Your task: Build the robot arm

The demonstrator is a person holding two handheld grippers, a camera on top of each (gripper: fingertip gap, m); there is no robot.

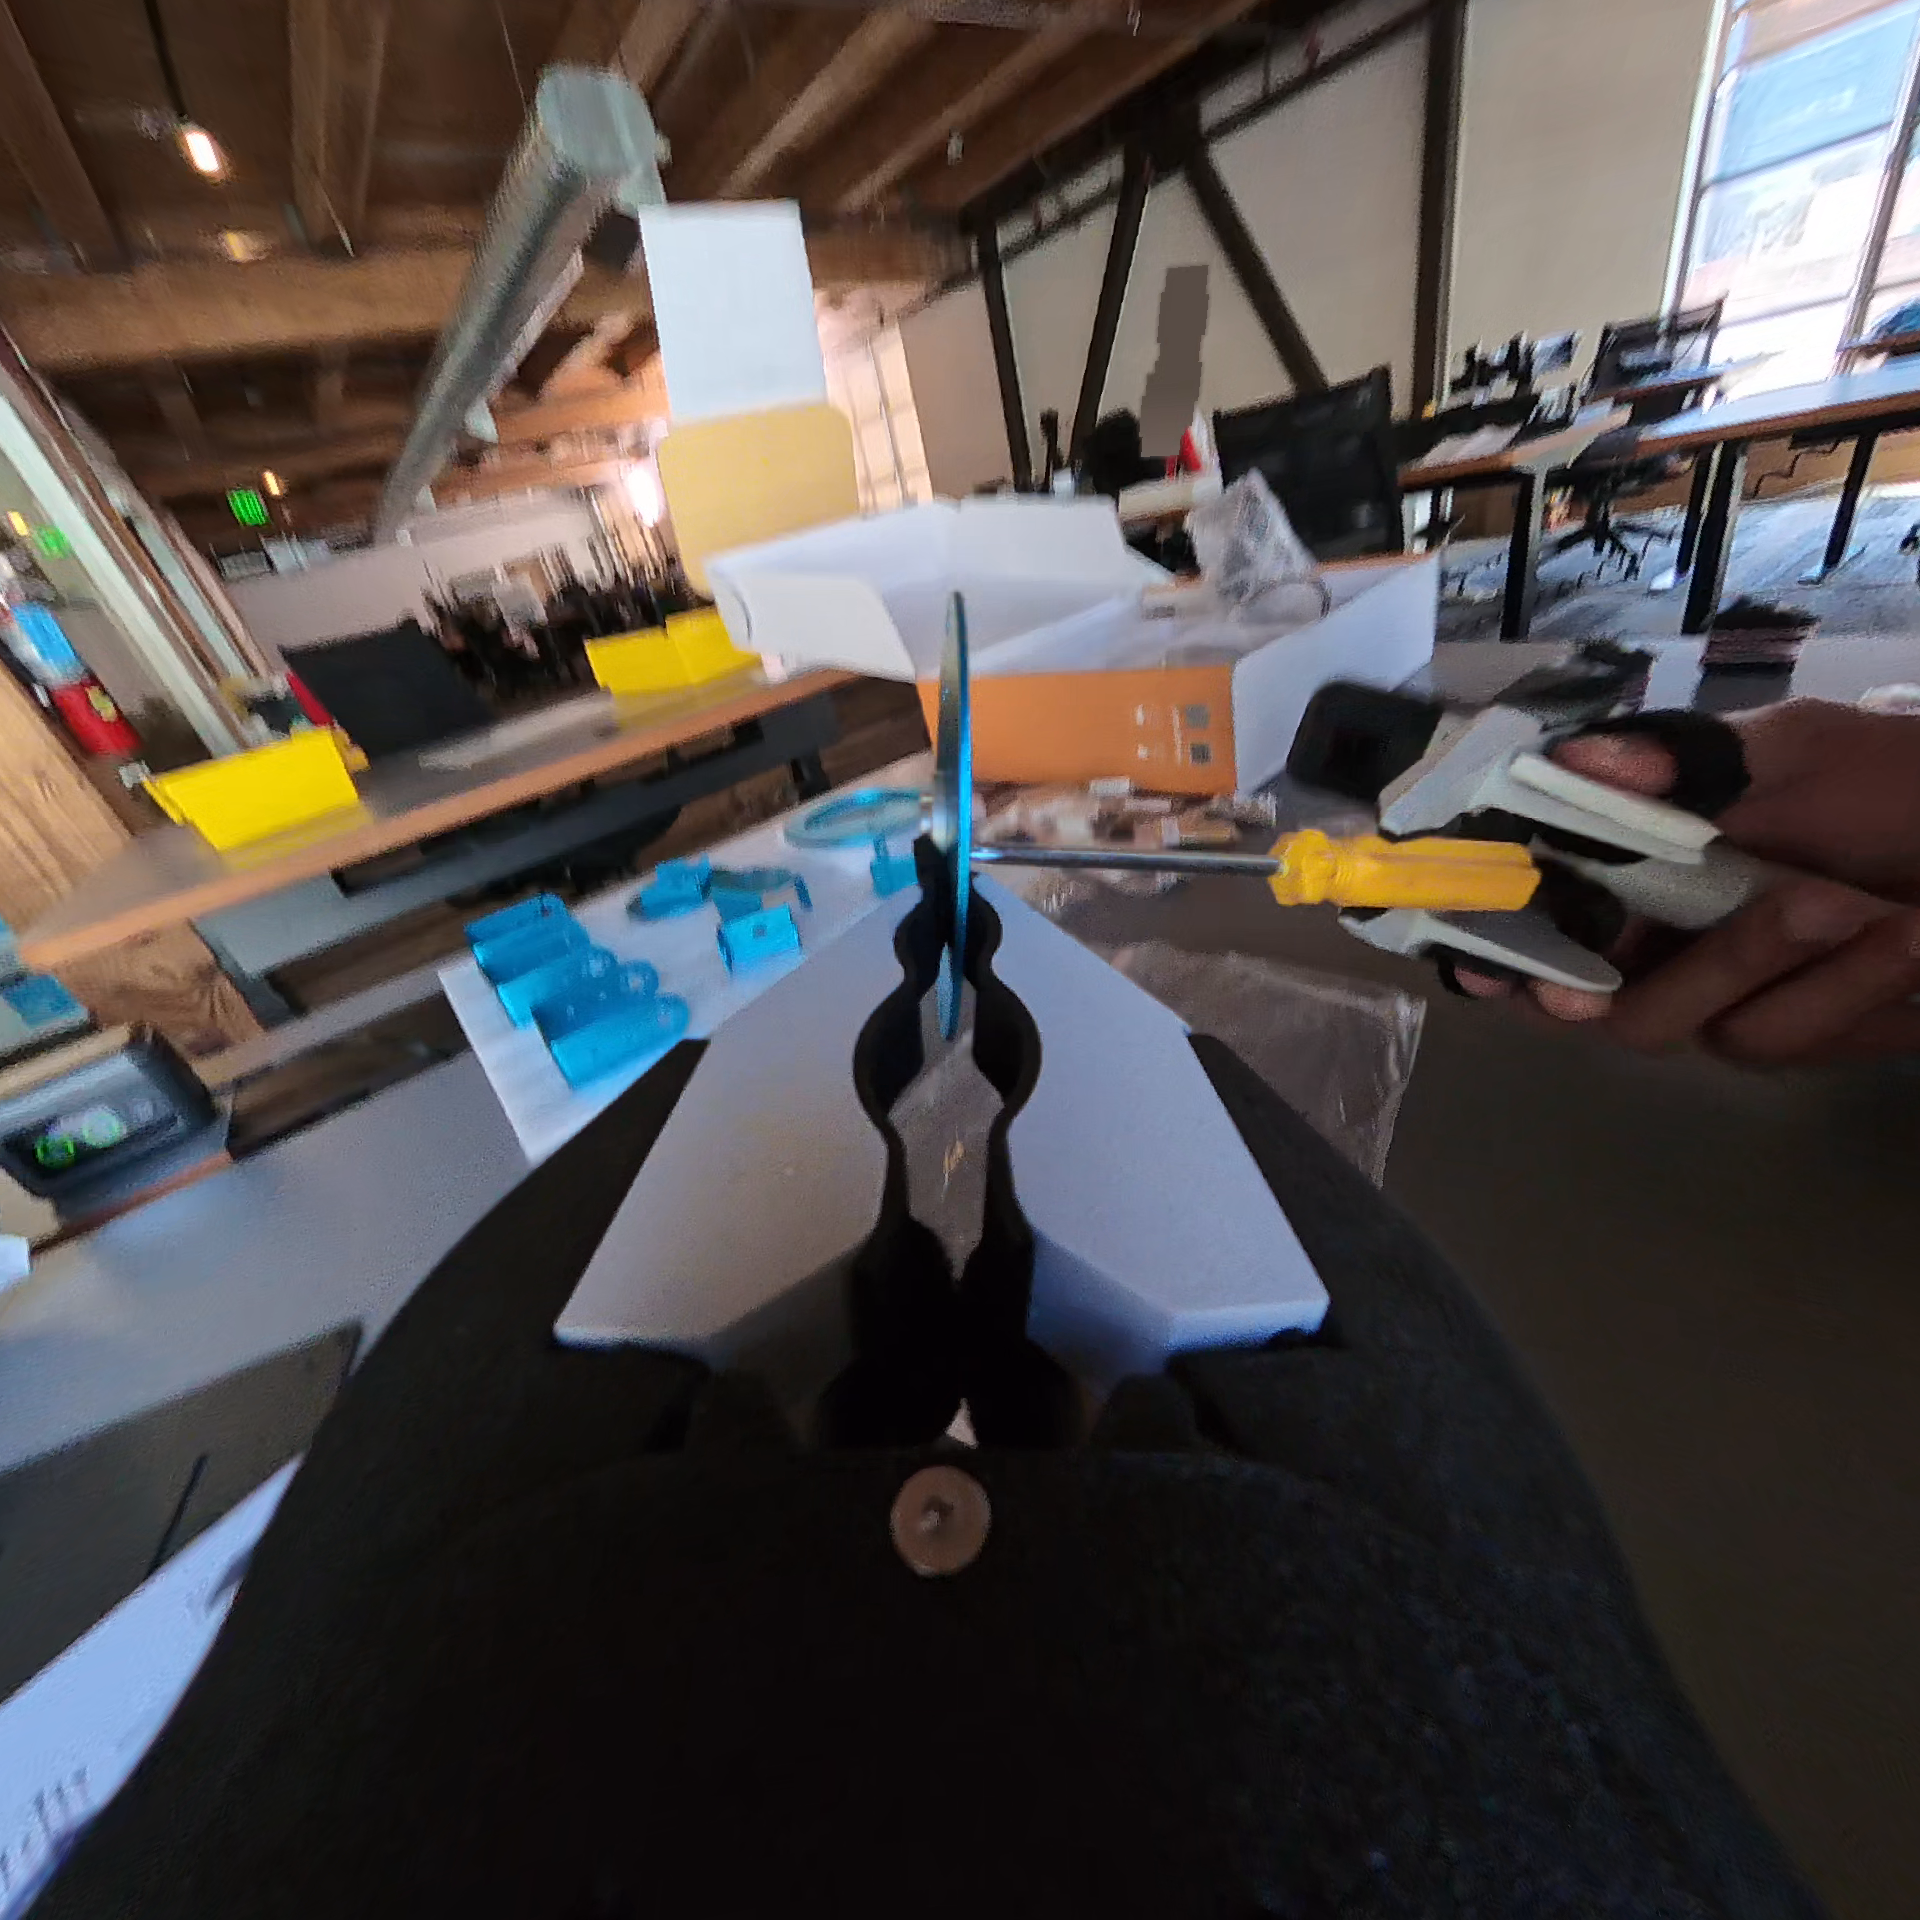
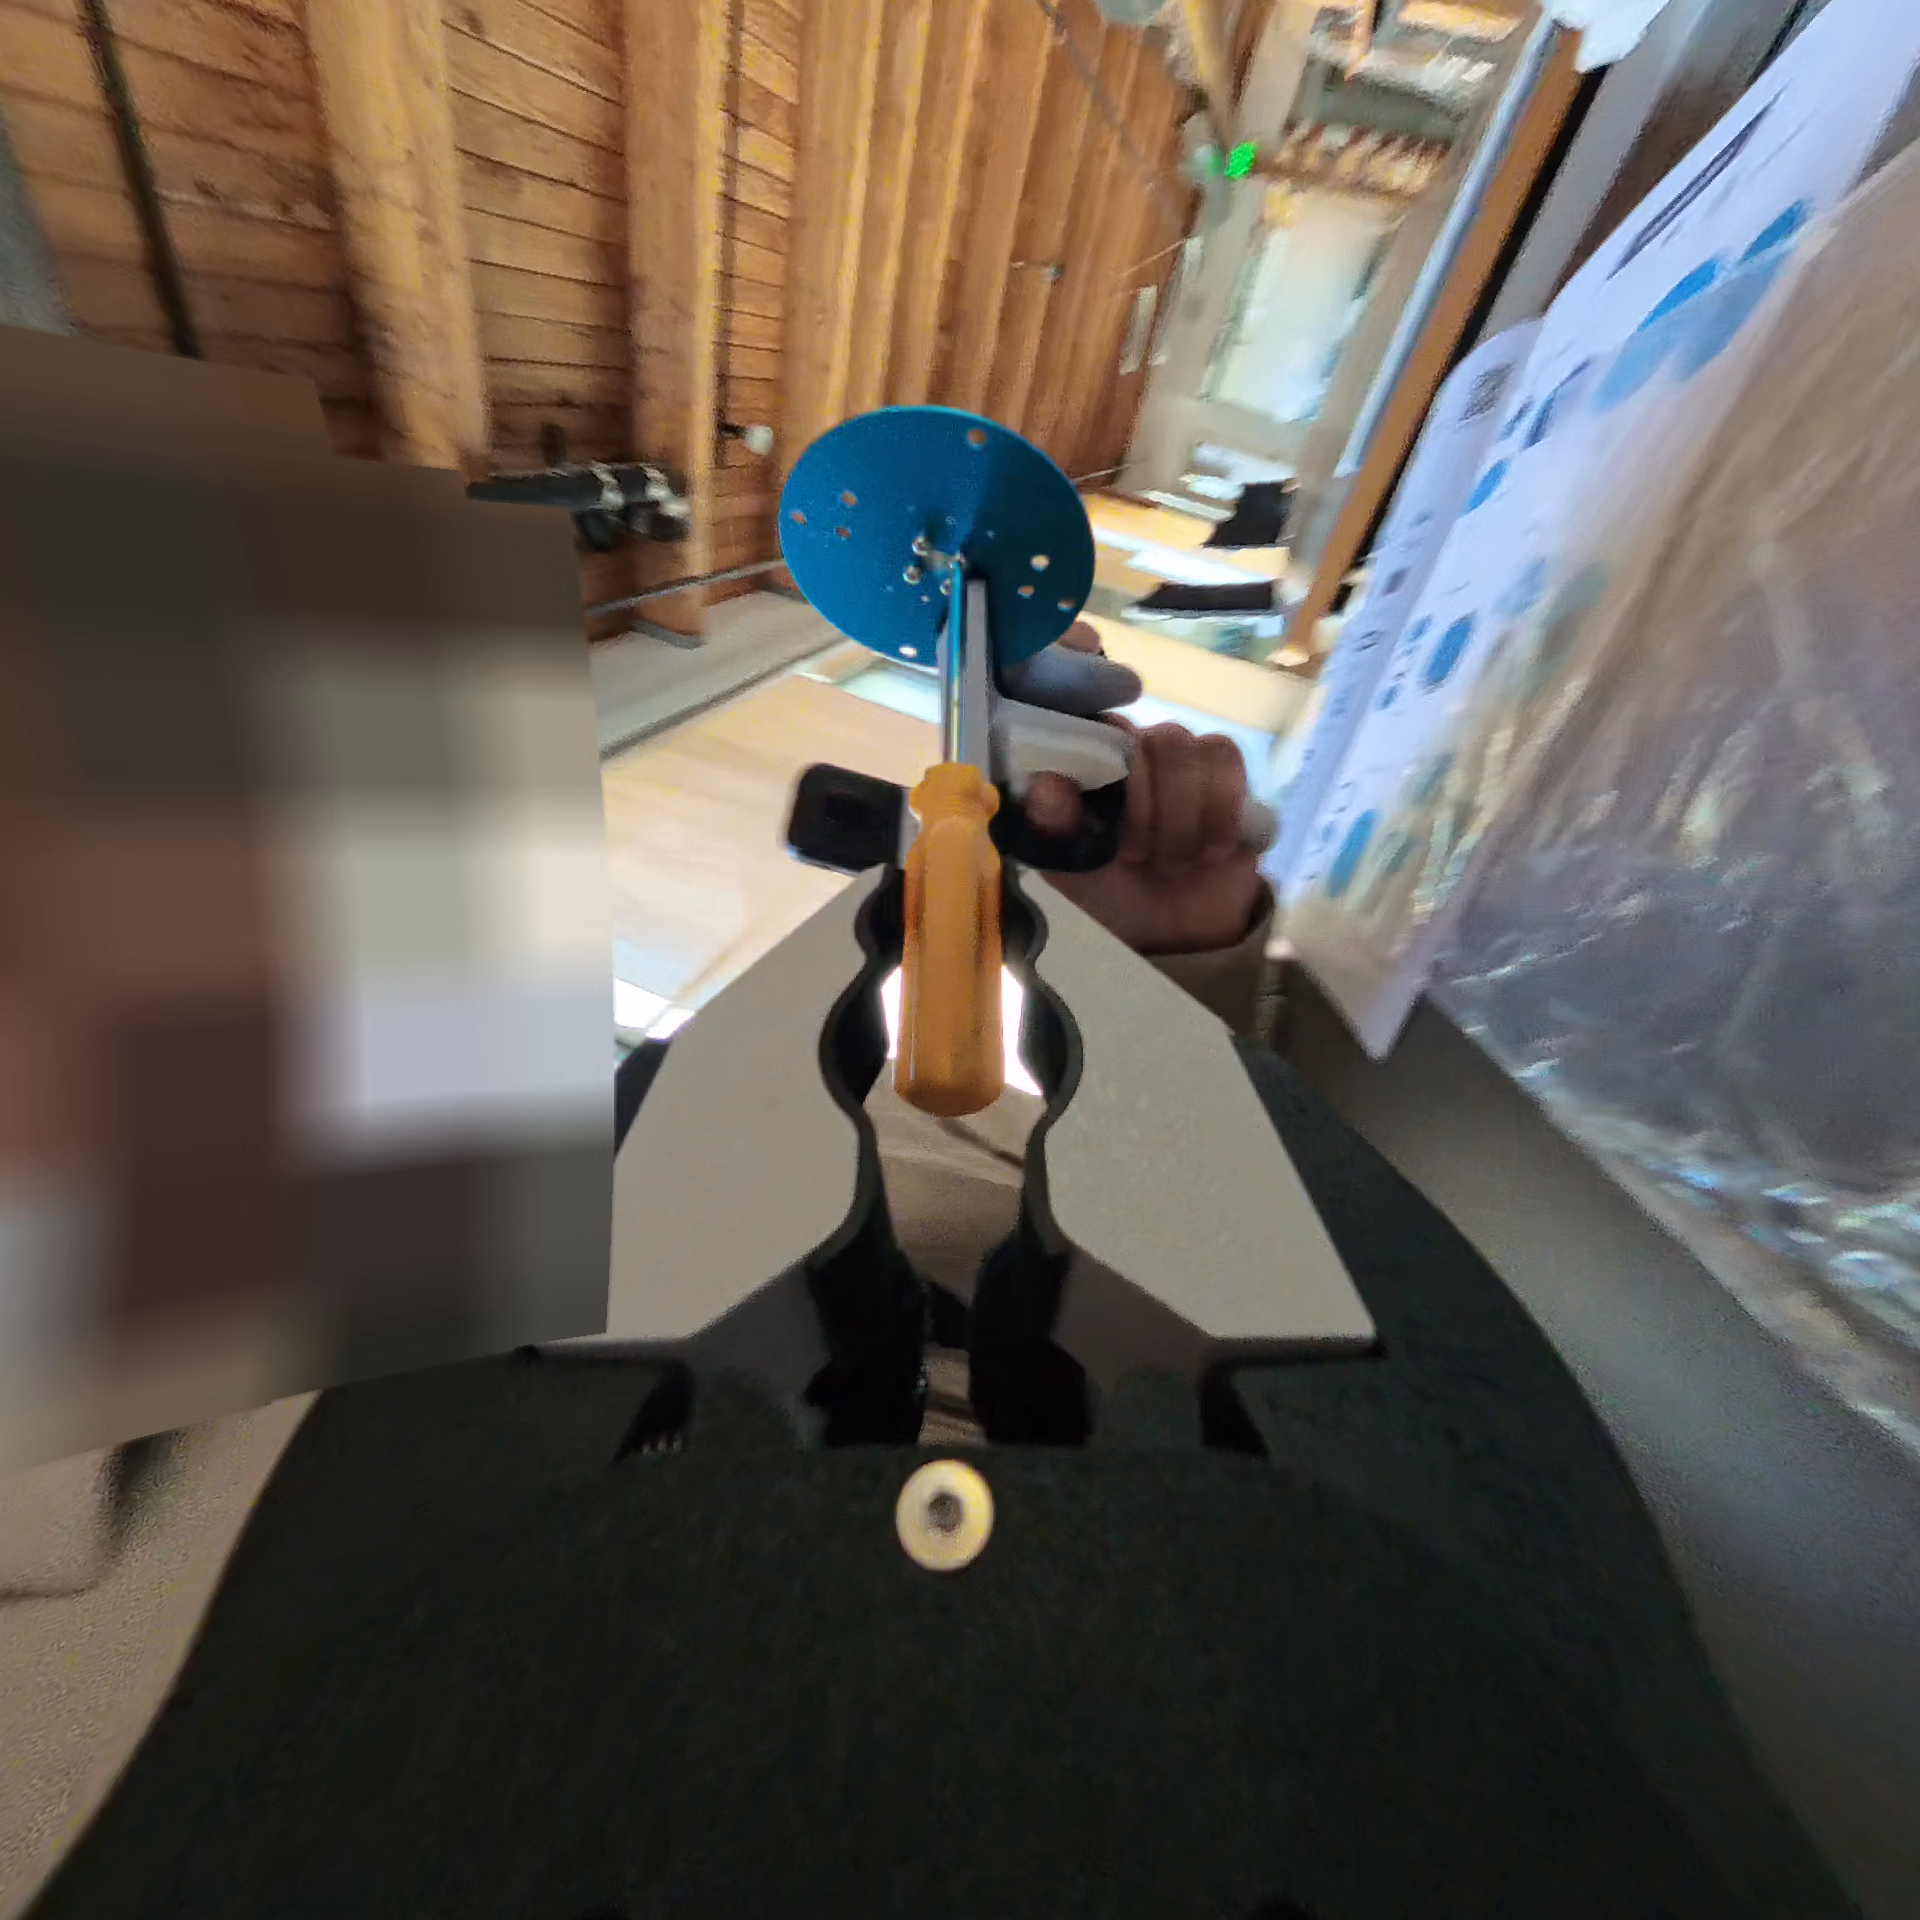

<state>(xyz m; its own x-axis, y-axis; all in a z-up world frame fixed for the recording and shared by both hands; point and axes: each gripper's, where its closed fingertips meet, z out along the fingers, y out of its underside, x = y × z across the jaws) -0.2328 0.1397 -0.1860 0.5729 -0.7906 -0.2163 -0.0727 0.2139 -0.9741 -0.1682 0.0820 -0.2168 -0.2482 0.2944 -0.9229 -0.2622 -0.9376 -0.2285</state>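
Disc (image 1: 952,821), blue, sits edge-on in your left claw (image 1: 948,883), clenched on its lower rim; only the right wrist view shows its face (image 2: 935,530), round and drilled with small holes. Your right claw (image 2: 954,914) grips the yellow screwdriver (image 2: 951,935) by the handle, shaft running straight ahead to the disc's centre, tip touching it among small screws. Left view adds what lies beyond the claw: blue parts (image 1: 582,977) on a white sheet, an orange-and-white box (image 1: 1091,717). Screw heads are too blurred to make out. Your hand (image 1: 1787,883) is cut off at the frame edge.
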